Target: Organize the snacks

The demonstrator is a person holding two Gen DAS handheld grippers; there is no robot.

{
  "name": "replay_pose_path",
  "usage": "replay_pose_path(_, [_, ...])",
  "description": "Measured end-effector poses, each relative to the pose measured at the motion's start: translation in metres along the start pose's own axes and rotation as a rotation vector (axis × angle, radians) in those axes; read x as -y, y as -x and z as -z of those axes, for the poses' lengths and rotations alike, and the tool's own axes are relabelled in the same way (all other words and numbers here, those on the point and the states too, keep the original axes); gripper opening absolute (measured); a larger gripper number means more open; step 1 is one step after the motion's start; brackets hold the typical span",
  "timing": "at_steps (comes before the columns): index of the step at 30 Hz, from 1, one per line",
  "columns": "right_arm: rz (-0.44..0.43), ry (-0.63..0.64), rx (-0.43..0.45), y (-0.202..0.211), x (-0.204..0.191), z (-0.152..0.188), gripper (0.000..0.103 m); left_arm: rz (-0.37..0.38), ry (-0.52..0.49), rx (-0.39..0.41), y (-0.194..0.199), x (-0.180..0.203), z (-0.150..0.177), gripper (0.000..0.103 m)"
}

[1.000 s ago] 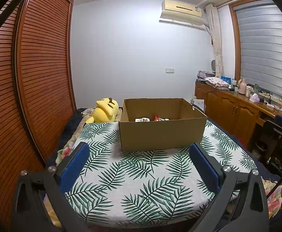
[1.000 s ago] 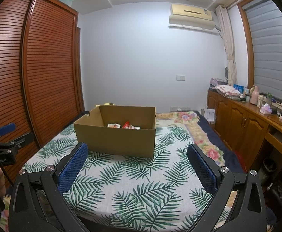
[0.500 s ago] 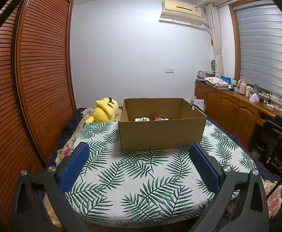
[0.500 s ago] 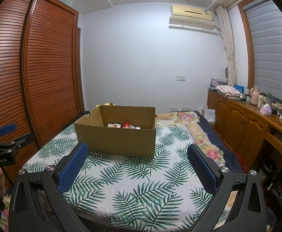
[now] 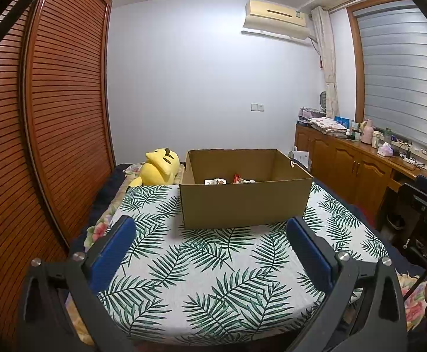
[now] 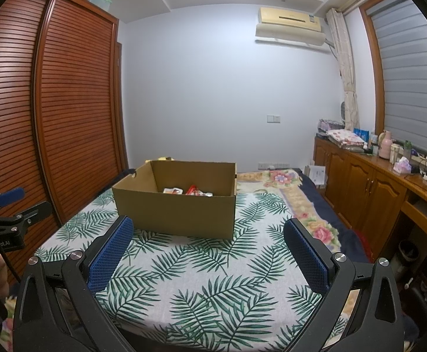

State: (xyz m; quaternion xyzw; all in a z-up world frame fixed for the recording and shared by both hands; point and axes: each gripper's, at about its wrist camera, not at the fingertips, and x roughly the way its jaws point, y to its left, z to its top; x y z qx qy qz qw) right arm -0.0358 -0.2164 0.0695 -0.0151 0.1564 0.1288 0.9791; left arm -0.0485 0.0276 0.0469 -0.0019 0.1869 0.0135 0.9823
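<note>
An open cardboard box [image 5: 245,202] stands on the leaf-patterned cloth [image 5: 201,267] of the bed; it also shows in the right wrist view [image 6: 175,211]. Snack packets [image 5: 230,180] lie inside it, partly hidden by the front wall; they show in the right wrist view [image 6: 187,190] too. My left gripper [image 5: 210,243] is open and empty, held back from the box over the near cloth. My right gripper [image 6: 207,243] is open and empty, also short of the box. The left gripper's body shows at the left edge of the right wrist view [image 6: 8,220].
A yellow plush toy [image 5: 159,170] lies behind the box to its left. A slatted wooden wardrobe [image 5: 37,135] runs along the left. A wooden cabinet with clutter [image 6: 368,176] lines the right wall. Floral bedding [image 6: 298,199] extends right of the cloth.
</note>
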Motion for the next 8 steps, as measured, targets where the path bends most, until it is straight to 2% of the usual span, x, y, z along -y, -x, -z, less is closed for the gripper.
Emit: replay_pose_path(8, [0.000,-0.001,0.001,0.0000,0.0003,-0.0004,0.103,0.000,0.000,-0.002,0.0004,0.0009,0.0000,0.103])
